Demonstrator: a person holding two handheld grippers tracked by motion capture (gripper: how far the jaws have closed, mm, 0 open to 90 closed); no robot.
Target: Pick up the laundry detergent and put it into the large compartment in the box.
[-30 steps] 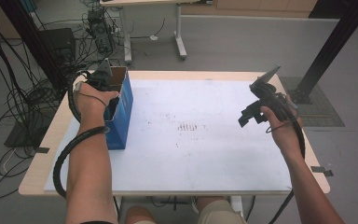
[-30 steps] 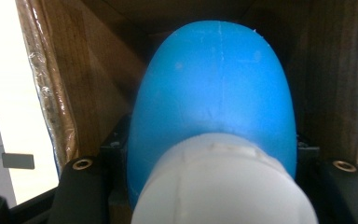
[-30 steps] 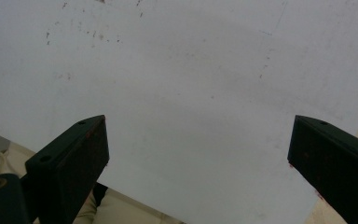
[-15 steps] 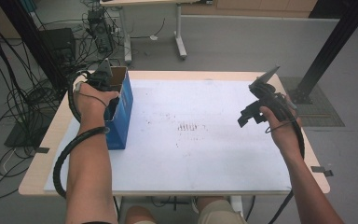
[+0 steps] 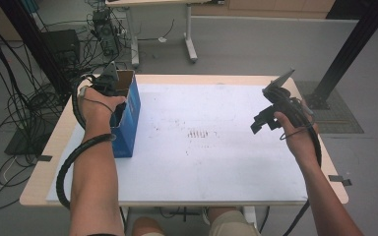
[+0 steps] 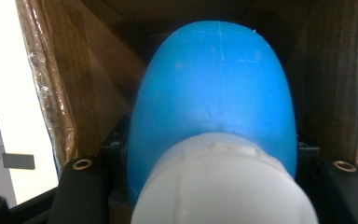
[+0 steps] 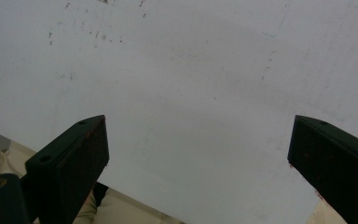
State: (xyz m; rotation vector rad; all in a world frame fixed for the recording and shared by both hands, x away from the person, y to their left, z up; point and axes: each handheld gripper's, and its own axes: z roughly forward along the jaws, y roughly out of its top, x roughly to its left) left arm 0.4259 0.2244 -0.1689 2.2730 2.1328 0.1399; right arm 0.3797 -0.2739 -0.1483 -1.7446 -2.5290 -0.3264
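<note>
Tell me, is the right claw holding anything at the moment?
No, the right claw has its jaws spread wide apart, and between them there is just the bare white table.

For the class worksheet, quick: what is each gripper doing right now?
Left gripper: shut on the blue plastic bottle with a white cap, inside the blue cardboard box.
Right gripper: open, holding nothing.

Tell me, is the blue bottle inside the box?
Inside. The left gripper holds the blue bottle with brown box walls around it.
</note>
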